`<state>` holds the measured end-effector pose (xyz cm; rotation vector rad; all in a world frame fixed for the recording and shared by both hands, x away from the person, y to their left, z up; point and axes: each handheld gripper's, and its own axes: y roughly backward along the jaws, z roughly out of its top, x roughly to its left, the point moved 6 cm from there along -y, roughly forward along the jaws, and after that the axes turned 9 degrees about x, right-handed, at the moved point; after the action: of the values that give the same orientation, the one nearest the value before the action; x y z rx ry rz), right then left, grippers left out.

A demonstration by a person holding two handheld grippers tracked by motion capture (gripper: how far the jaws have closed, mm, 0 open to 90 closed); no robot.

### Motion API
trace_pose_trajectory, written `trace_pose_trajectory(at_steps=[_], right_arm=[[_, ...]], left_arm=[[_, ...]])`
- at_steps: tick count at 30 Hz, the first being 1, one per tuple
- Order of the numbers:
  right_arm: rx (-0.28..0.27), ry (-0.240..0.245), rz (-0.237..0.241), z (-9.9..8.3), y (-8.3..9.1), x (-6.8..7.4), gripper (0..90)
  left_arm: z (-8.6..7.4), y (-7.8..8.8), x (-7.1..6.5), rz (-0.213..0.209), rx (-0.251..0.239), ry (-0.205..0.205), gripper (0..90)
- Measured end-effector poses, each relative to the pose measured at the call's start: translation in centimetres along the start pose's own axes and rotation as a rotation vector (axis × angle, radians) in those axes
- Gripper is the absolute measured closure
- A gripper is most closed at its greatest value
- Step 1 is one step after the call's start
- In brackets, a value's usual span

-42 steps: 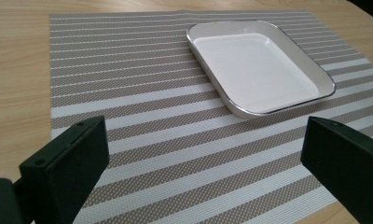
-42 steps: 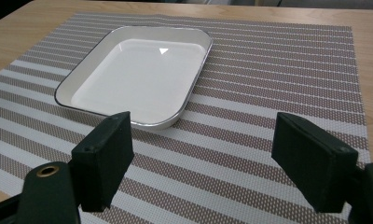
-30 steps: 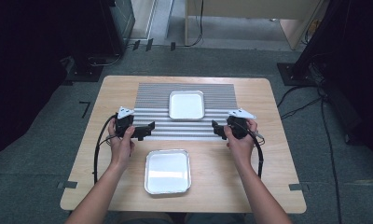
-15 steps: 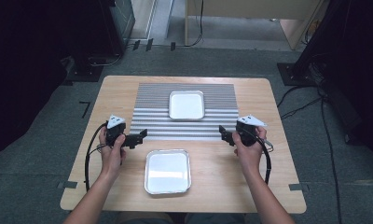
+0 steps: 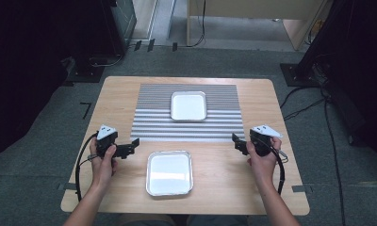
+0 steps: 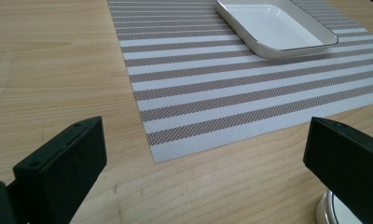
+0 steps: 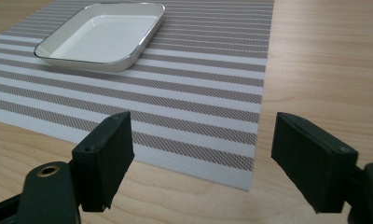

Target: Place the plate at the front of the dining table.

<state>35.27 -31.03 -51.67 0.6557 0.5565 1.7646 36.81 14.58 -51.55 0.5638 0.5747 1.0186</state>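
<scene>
Both grippers wide apart, nothing between the jaws.

Left gripper (image 5: 130, 147) sits over bare wood at the left edge of the striped mat (image 5: 191, 125), jaws spread; right gripper (image 5: 237, 142) hangs off the mat's right corner, jaws spread too. One white square dish (image 5: 189, 106) rests on the mat's far half; a second dish (image 5: 170, 173) lies on the table (image 5: 224, 188) just below the mat, between the hands. From the left gripper view that near dish (image 6: 329, 212) is mostly hidden behind a jaw, just a rim peeking out.
</scene>
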Motion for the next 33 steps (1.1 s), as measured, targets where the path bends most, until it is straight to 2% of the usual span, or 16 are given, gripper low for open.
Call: trace_pose_trajectory(at_steps=[16, 21, 33], right_arm=[[0.007, -0.038, -0.047, -3.1, 2.7, -3.5, 21.3], [0.015, -0.068, -0.068, -4.6, 3.6, -5.2, 21.6], [0.033, -0.097, -0.098, -7.2, 5.1, -7.3, 21.7]], left_arm=[[-2.7, 2.1, 1.5, 0.027, 0.008, 0.017, 0.0], [-3.6, 2.8, 2.1, 0.042, 0.014, 0.017, 0.0], [-5.8, 3.9, 3.1, 0.066, 0.035, 0.022, 0.0]])
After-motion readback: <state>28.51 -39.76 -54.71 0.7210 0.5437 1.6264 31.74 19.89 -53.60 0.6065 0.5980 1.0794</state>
